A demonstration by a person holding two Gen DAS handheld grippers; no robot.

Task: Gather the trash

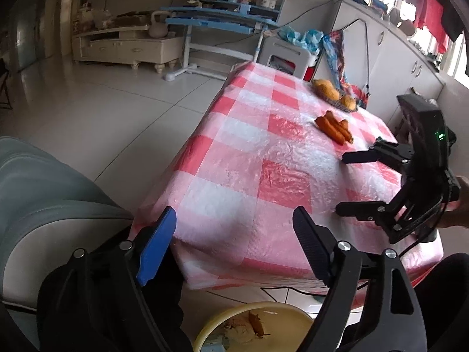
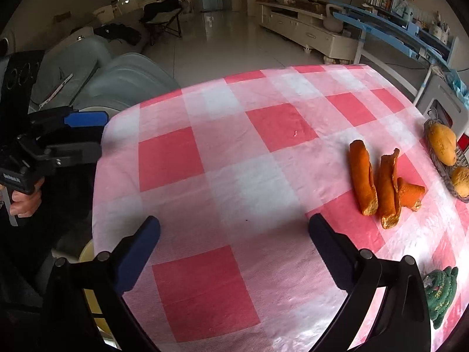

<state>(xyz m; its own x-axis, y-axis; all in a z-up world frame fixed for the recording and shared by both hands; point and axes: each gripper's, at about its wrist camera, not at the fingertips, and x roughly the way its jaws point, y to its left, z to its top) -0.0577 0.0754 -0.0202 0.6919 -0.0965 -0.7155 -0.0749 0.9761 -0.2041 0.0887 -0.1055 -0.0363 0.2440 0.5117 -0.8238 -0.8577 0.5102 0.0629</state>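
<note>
- My left gripper (image 1: 234, 223) hangs off the near corner of the checked tablecloth (image 1: 263, 158), jaws spread wide, nothing between them.
- Right below it sits a yellow bin (image 1: 293, 312) with scraps inside.
- My right gripper (image 2: 234, 231) hovers over the cloth, jaws also wide apart and empty.
- The orange peels (image 2: 381, 184) lie ahead of my right gripper and off to its right, on the cloth, well apart from both grippers.
- Beyond the peels, further right, a glass dish (image 2: 439, 164) holds mangoes (image 2: 442, 145).
</note>
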